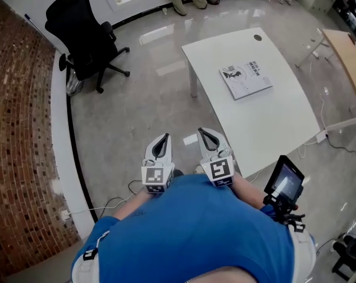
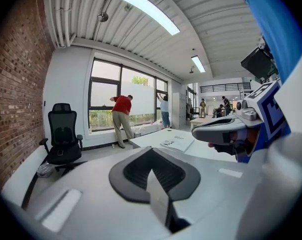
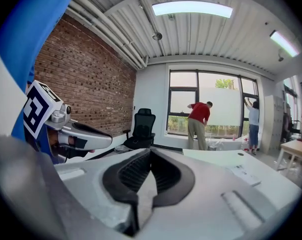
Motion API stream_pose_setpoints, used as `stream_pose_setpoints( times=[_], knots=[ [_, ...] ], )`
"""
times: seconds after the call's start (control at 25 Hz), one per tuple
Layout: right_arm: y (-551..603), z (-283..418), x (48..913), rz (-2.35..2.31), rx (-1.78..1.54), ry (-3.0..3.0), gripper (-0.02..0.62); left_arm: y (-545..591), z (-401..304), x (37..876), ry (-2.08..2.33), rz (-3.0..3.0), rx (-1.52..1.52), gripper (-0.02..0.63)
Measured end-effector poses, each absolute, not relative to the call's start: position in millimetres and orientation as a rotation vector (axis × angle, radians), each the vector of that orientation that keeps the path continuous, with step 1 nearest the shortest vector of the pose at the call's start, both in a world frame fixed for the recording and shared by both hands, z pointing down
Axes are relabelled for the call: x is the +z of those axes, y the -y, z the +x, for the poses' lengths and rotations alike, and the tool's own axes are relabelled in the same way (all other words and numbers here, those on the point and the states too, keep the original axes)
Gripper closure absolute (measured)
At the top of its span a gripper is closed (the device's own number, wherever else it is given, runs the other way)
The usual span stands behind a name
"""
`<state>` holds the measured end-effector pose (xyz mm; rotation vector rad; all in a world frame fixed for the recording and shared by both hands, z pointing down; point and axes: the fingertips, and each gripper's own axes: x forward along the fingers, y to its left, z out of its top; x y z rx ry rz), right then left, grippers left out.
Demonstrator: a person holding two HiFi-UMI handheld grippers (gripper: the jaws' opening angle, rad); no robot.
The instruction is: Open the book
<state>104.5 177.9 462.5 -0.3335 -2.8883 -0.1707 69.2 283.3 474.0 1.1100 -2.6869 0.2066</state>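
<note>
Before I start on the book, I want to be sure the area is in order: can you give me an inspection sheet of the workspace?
Surface: white table, bare apart from the book.
Job's things: book, closed, lying flat on the table.
Clutter: nothing seen on the table.
Grippers: left gripper and right gripper both shut and empty, held by the person's chest, short of the table.
Cables: white cable on the floor beside the table; second cable on the floor near the brick wall.
Surroundings: black office chair; two people at the window.
</note>
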Motion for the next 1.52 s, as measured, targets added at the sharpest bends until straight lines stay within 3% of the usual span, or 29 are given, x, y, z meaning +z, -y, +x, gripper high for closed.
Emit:
stream_pose_setpoints(
  times=[0.68,1.2,1.52],
  knots=[
    [-76,49,452,0.388,-0.103,2.848,0.591,-139,-25,462,2.341,1.834,0.265,0.600],
    [-98,-9,468,0.779,-0.046,2.719,0.591,-143,-101,478,2.057,2.120,0.258,0.600],
    [-68,-5,469,0.911,0.006,2.652,0.592,-105,-104,476,1.926,2.225,0.240,0.600]
  ],
)
